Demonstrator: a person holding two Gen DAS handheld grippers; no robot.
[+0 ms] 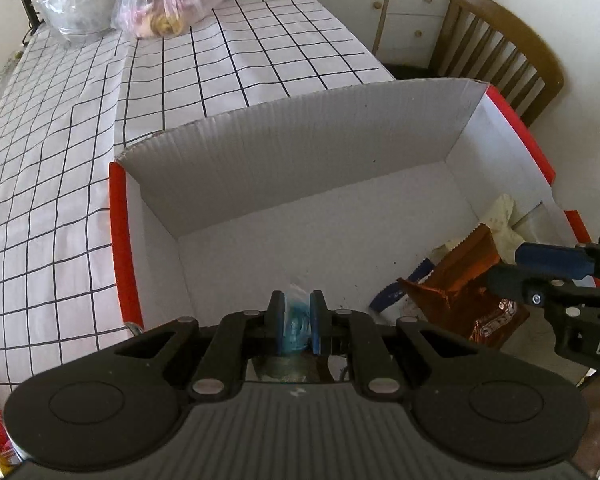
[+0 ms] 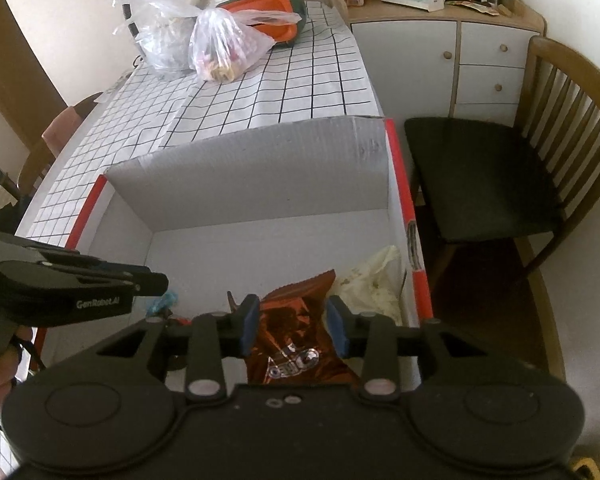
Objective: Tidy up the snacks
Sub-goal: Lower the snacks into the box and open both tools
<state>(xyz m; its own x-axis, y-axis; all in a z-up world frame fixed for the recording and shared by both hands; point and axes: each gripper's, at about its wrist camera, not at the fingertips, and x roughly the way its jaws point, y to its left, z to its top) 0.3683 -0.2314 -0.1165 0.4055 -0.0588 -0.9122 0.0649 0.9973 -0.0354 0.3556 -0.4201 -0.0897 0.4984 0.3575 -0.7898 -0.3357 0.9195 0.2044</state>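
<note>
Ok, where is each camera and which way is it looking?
Left wrist: behind the left claw, shut on a blue wrapper, looking down into the box; right claw enters at right.
Right wrist: behind the right claw, pinching an orange bag; left claw and a hand show.
Shared: box, bag, table.

Matt corrugated cardboard box (image 1: 300, 152), glossy foil packet (image 2: 296, 344), checked cloth tablecloth (image 1: 60, 160)
</note>
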